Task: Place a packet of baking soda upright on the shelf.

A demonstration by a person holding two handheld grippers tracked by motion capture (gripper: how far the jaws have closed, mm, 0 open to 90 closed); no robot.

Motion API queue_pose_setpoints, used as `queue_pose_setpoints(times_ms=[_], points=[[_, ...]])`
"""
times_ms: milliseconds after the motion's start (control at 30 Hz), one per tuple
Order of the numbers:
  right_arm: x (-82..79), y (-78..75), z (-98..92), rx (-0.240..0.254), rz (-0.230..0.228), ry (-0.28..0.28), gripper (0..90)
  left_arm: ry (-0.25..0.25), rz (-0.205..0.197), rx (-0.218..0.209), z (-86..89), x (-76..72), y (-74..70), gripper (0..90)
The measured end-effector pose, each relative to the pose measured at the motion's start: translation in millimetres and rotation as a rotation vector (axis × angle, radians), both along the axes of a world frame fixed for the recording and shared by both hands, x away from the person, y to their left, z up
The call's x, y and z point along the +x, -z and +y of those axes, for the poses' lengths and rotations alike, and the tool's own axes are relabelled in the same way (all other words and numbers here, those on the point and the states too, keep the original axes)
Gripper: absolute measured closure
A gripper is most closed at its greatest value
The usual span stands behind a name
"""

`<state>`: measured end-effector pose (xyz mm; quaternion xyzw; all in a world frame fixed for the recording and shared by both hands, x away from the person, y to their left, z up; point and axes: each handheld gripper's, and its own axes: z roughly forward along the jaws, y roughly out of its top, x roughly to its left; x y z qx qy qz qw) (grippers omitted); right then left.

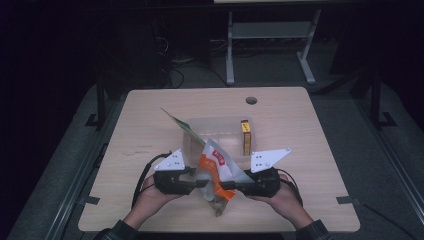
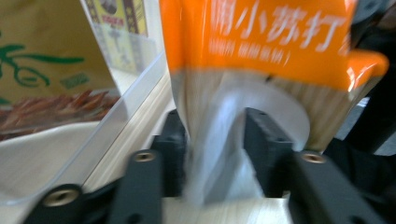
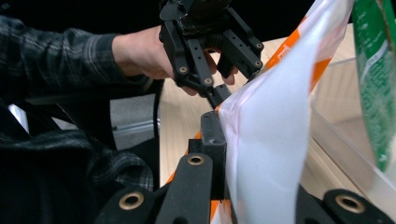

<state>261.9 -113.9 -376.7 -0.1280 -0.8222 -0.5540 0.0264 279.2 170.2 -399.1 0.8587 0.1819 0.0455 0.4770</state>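
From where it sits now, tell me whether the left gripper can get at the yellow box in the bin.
Probably not directly. The orange bag sits between the left gripper jaws, and the yellow box stands at the clear bin's far side, beyond the bag.

You have two grippers at work: the left gripper (image 1: 196,183) and the right gripper (image 1: 229,185). Between them there is one orange and white bag (image 1: 216,172). Behind it you see one clear plastic bin (image 1: 220,129), one green-printed packet (image 1: 176,121) and one small yellow box (image 1: 246,137), all on one wooden table (image 1: 145,130).
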Motion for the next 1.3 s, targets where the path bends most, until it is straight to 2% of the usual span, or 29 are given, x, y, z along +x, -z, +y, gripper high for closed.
queue_pose_setpoints(times_ms=[100, 233, 333, 533, 600, 800, 967, 1167, 1300], points=[[-2.8, -4.1, -3.6, -0.045, -0.031, 0.009, 90.0, -0.018, 0.003, -0.006, 0.8, -0.2, 2.0, 47.3], [-3.7, -8.2, -11.2, -0.061, -0.039, 0.017, 90.0, -0.034, 0.003, 0.016, 5.0, 0.4, 5.6, 38.0], [-3.2, -11.9, -18.3, -0.056, -0.059, 0.031, 90.0, -0.046, 0.009, 0.022, 10.2, 1.3, 8.8, 35.8], [-4.9, -17.5, -33.2, -0.057, -0.06, 0.052, 90.0, -0.073, 0.027, 0.043, 27.4, 3.8, 13.9, 31.9], [-6.1, -18.4, -38.2, -0.065, -0.055, 0.058, 90.0, -0.091, 0.029, 0.053, 34.9, 5.1, 14.5, 29.8], [-6.8, -19.5, -48.9, -0.086, -0.051, 0.07, 90.0, -0.153, 0.036, 0.048, 56.2, 12.1, 15.5, 29.2], [-6.2, -21.1, -56.4, -0.091, -0.05, 0.092, 90.0, -0.189, 0.026, 0.081, 70.6, 16.8, 18.5, 28.4], [1.5, -28.0, -60.2, -0.087, -0.071, 0.122, 90.0, -0.212, 0.022, 0.105, 78.0, 23.2, 26.4, 25.3], [11.8, -32.8, -60.2, -0.086, -0.082, 0.133, 90.0, -0.205, 0.026, 0.115, 76.4, 25.2, 32.0, 22.7]])
